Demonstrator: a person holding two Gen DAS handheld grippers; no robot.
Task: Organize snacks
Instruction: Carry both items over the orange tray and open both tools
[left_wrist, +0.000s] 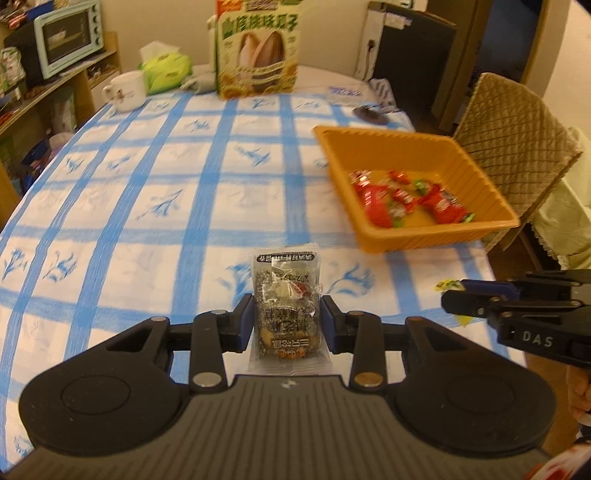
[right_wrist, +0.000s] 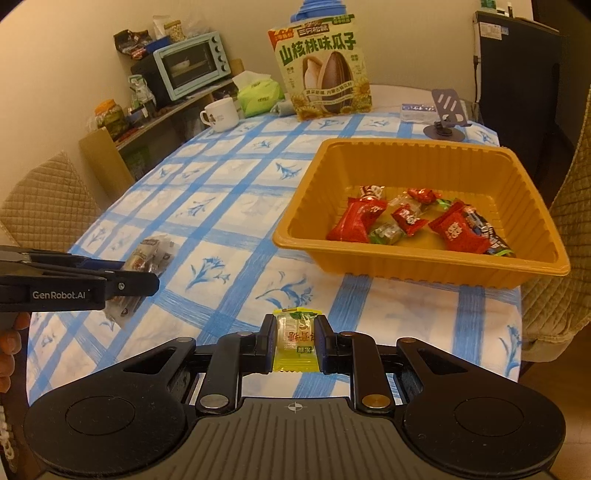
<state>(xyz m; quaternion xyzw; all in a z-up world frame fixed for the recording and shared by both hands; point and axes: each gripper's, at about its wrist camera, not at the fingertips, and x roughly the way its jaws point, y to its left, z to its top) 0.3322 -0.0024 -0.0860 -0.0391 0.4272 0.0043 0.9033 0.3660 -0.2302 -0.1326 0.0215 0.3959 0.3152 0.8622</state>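
1. The left gripper (left_wrist: 288, 321) is clamped on a clear packet of dark seeded snack (left_wrist: 286, 306), its blue pads pressing the packet's two long sides; the packet stands lengthwise between the fingers and juts out beyond the fingertips.
2. The right gripper (right_wrist: 295, 341) is closed tight on a small yellow-wrapped candy (right_wrist: 296, 341), which fills the narrow gap between the two fingers.
3. In the right wrist view the left gripper comes in from the left edge, level with the right gripper's fingertips, and its packet shows beneath and beyond its black fingers.
4. In the left wrist view the right gripper enters from the right edge, well to the right of the left gripper's fingertips, with a bit of yellow wrapper showing at its tip.
5. The orange tray (right_wrist: 417, 266) sits ahead and to the right of both grippers on the blue-checked tablecloth (right_wrist: 229, 206), apart from each.
6. Inside the tray lie several red-wrapped candies (right_wrist: 354, 223) and a few clear and green ones, gathered toward its near side.
7. Far ahead, at the back of the table, a sunflower seed bag (right_wrist: 323, 70) stands upright, with a white mug (right_wrist: 221, 115) and a green tissue pack (right_wrist: 258, 94) to its left.
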